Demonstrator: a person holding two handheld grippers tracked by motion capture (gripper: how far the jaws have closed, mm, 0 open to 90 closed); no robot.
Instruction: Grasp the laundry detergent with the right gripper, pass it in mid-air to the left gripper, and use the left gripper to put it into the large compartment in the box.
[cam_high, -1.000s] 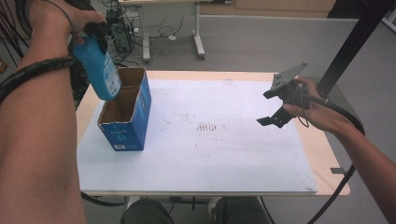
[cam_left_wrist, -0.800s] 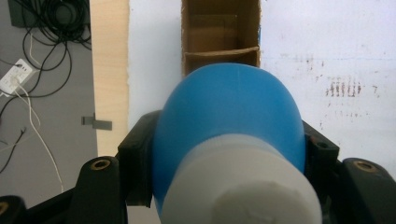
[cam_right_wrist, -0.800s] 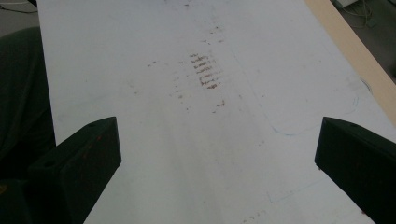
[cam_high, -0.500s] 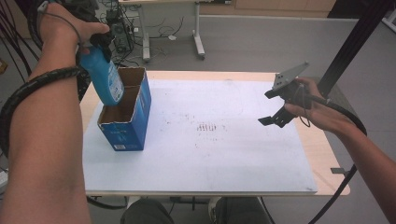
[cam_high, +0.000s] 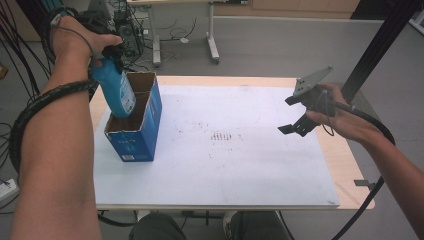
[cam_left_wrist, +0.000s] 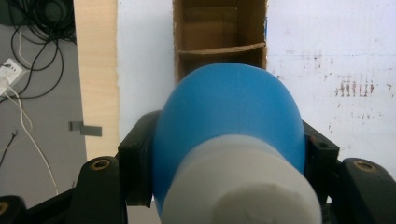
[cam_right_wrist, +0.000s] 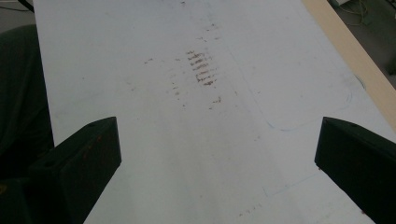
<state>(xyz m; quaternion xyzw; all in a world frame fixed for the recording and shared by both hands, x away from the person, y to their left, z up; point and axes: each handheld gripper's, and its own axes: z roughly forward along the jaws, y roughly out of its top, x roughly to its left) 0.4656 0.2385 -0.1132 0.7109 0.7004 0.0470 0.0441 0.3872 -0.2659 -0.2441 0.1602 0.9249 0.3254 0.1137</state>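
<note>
A blue bottle (cam_high: 116, 91) with a white cap hangs tilted over an open blue cardboard box (cam_high: 136, 135) at the table's left, its base dipping into the box's near compartment. My left gripper (cam_high: 106, 56) is shut on the bottle's upper part. In the left gripper view the bottle (cam_left_wrist: 229, 126) sits between both black jaws, white cap toward the camera, and the box (cam_left_wrist: 219, 44) with its cardboard divider lies below. My right gripper (cam_high: 299, 116) hovers open over the right side of the white sheet (cam_high: 240, 150). The right gripper view shows its jaws spread wide over the stained sheet (cam_right_wrist: 201, 121), nothing between them.
A patch of brown marks (cam_high: 222, 136) stains the sheet's middle. Bare wood of the table (cam_high: 345, 155) borders the sheet on the right. Cables and desk legs (cam_high: 212, 45) stand on the floor beyond the far edge.
My left hand has lowered the bottle, so its base now sits inside the box's opening. The right gripper has stayed where it was.
</note>
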